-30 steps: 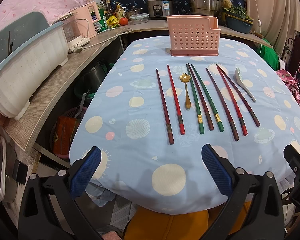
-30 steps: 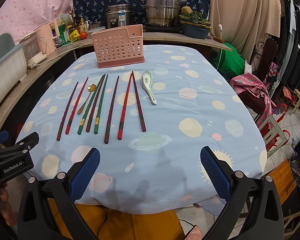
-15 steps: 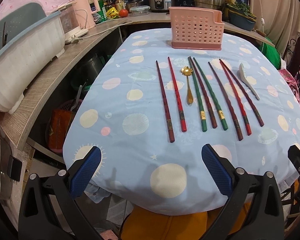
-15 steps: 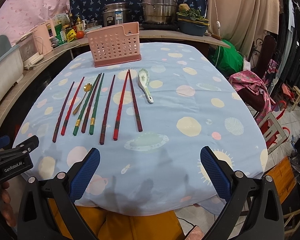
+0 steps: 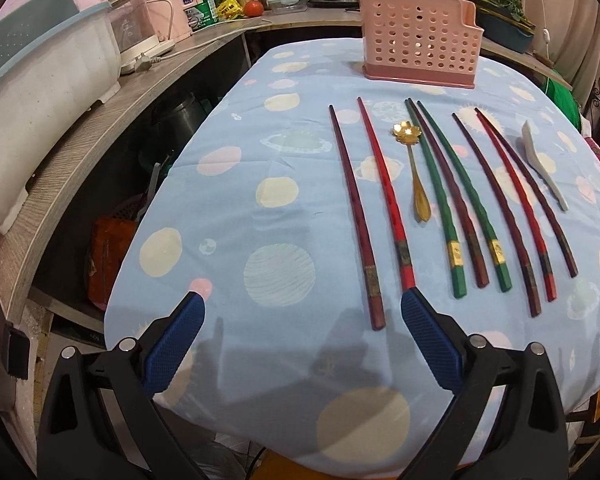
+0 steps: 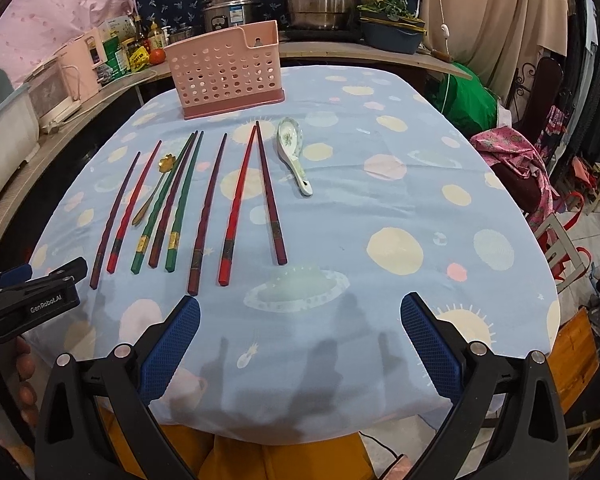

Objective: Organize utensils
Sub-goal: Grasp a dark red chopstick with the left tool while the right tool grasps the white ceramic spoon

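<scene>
Cluttered kitchen counter behind, planet-print tablecloth (image 5: 236,240) below. Left gripper (image 5: 302,322) spread wide and empty, hovering at the near edge, the thick ends of the chopsticks (image 5: 356,216) just ahead, likely lining up a first pick. Right gripper (image 6: 300,322) likewise apart, empty. Laid side by side for easy single grabs, long axes running away from the claws, tips toward the pink basket (image 5: 418,42) far ahead.
</scene>
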Tool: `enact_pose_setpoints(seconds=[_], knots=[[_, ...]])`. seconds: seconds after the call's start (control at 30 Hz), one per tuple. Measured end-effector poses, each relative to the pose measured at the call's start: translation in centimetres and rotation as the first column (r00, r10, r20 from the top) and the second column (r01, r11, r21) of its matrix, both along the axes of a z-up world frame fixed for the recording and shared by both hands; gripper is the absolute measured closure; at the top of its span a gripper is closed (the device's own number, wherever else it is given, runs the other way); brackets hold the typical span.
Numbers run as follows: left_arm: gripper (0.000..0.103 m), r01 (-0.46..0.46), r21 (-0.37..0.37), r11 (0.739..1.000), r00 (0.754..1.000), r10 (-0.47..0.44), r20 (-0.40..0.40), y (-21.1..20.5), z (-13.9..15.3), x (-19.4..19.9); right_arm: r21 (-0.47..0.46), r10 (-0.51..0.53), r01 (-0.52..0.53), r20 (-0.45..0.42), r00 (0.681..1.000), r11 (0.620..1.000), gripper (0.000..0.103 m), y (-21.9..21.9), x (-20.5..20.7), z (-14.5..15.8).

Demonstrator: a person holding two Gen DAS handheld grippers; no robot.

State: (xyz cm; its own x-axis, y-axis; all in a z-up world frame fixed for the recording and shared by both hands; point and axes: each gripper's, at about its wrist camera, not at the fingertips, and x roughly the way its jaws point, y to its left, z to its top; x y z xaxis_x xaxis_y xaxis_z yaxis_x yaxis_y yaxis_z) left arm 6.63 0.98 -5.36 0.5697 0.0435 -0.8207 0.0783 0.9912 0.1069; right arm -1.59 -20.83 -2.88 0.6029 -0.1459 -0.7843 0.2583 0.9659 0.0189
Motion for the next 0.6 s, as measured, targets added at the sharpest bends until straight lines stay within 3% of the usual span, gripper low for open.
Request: enact_pose_setpoints(seconds=[0.3,0.37,0.4,0.6], knots=[[0.033,0.018,-0.041,0.999,0.998,-0.02,-0.055,-0.2,-1.5,1.6,0.002,0.002,-0.002,-0.018,1.0,1.0,0.007,-0.3,1.9,-0.7],[0.051,0.031,-0.052,0.998,0.997,-0.035,-0.075,-0.3,-1.8,1.8,0.004,0.002,-0.002,-0.017,1.0,1.0,0.007,-0.4,2.2,-0.8],[0.052,0.034,-0.076,0.997,0.996,-0.04,-0.079,-0.2,-1.7,1.8,0.004,0.001,-0.001,-0.017,1.0,1.0,0.007,-0.5,2.4,-0.8],[0.087,0.063,-0.109,0.992,0.994,-0.072,-0.086,-0.4,-1.5,1.8,0.028,-0.004,0.004,0.001,1.0,1.0,0.007,-1.5,4.3,-0.9]])
